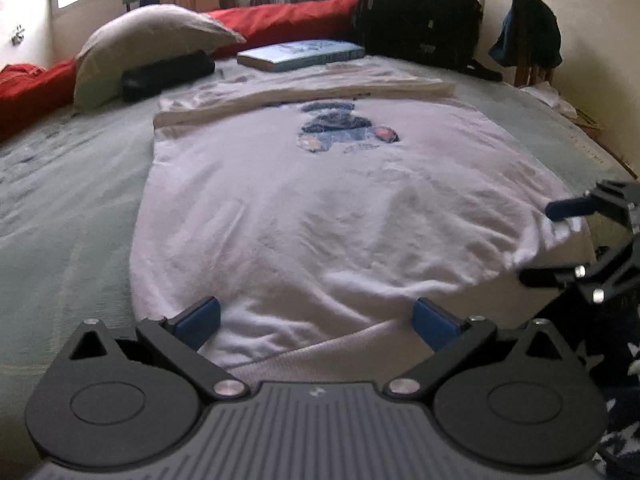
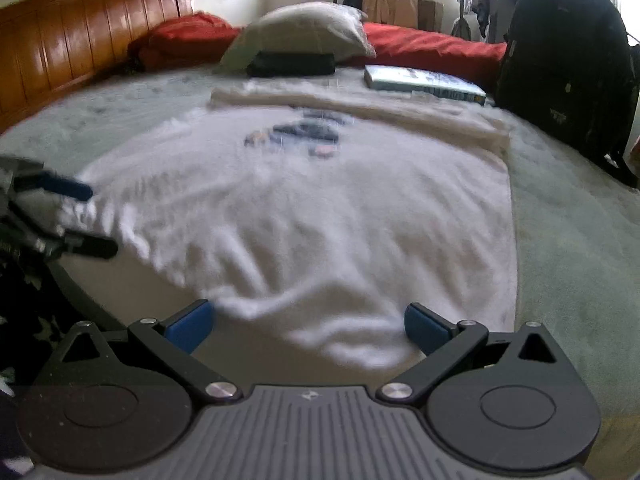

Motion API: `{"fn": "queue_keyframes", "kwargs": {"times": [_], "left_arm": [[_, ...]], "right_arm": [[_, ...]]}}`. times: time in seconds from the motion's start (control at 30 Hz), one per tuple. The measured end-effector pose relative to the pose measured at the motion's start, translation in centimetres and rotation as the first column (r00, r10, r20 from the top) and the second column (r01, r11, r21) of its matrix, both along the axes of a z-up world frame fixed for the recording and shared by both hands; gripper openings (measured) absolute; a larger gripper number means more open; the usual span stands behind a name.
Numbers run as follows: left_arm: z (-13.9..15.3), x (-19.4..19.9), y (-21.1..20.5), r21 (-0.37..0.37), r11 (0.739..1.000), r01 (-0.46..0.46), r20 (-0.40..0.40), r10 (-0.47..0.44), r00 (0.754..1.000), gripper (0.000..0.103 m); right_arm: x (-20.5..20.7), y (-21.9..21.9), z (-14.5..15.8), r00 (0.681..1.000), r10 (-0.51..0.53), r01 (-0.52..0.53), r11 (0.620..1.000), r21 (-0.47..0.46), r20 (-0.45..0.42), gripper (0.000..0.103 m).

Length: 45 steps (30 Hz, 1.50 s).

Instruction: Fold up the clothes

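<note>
I am looking at a white shirt [image 1: 320,200] lying flat on the bed [image 1: 72,200], its printed front up and the far end, toward the pillow [image 1: 152,40], already turned over into a band. Judging by that, one fold is made and the rest is waiting: the near hem is not yet lifted.

My left gripper [image 1: 316,320] is hovering at the hem nearest me, fingers spread wide with cloth lying between them, pinching nothing. My right gripper [image 2: 308,320] is doing the same at the other near corner, fingers also apart.

The left view is showing a dark garment [image 1: 528,28] slung on a chair beyond the backpack [image 1: 420,12]. The right view is showing the wooden headboard [image 2: 80,40] instead, though it is blurred, so the hem possibly bunches there.
</note>
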<state>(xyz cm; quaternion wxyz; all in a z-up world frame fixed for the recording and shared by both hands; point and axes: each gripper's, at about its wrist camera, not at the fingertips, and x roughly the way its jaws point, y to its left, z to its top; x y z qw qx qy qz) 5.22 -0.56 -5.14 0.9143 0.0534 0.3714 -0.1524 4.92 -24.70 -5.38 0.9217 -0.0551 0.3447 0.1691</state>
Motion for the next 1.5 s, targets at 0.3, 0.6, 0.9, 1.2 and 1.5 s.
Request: {"fn": "queue_keyframes", "kwargs": {"times": [0.3,0.6,0.9,1.2,1.5], "left_arm": [[1.9,-1.0,-0.2,0.004,0.999,-0.036,0.058,0.036,0.998,0.102],[1.7,-1.4,0.0,0.041,0.999,-0.021,0.075,0.018,0.997,0.102],[1.6,-2.3,-1.1,0.151,0.985,0.08,0.166,-0.105,0.981,0.102],[0.5,-4.8,-2.7,0.337,0.912,0.234,0.191,-0.31,0.931,0.102],[0.5,-6.1,-3.3,0.346,0.909,0.233,0.208,-0.317,0.925,0.102]], "right_arm": [[8.2,1.1,2.0,0.998,-0.049,0.049,0.999,0.016,0.034,0.103],[9.7,-3.4,0.1,0.986,-0.166,0.163,0.983,-0.079,-0.033,0.103],[3.1,-1.3,2.6,0.992,0.097,-0.087,0.988,-0.126,0.08,0.103],[-1.9,2.9,-0.5,0.949,0.312,-0.281,0.909,-0.309,0.054,0.103],[-4.5,8.2,-4.9,0.879,0.46,-0.274,0.699,-0.661,0.122,0.103]]}}
